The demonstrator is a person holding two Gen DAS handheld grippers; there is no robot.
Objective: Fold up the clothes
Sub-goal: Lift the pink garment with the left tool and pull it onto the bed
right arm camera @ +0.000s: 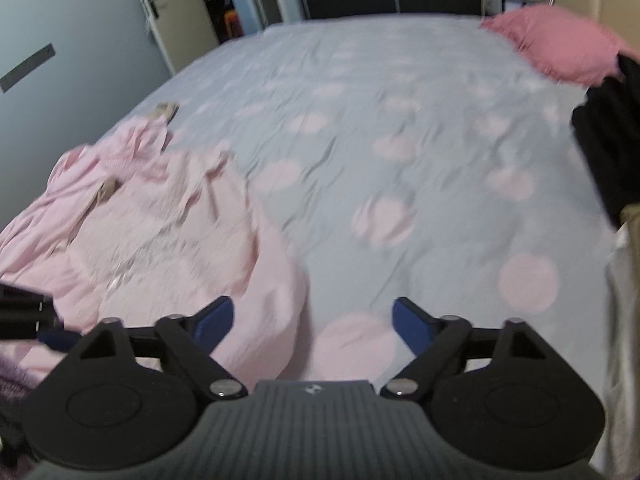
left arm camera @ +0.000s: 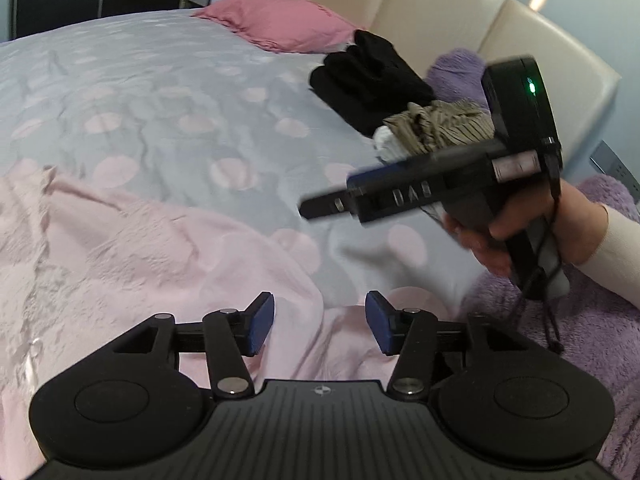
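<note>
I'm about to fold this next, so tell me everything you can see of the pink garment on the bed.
The pink garment is pale pink, of a crinkled, textured fabric, with beige straps or ties showing near its far end. It lies spread out but rumpled on the spotted bedspread, unfolded, its near edge bunched into a rounded fold. It rests on the bedspread alone. Both grippers hover over its near edge, jaws apart, neither visibly pinching it.

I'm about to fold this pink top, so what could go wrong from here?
1. Both grippers, left and right, are open and hold nothing; the pink top lies rumpled, so a grab may catch several layers.
2. The right gripper is partly over bare sheet, so it may pinch the sheet too.
3. The black clothes lie close by and could get knocked.
</note>
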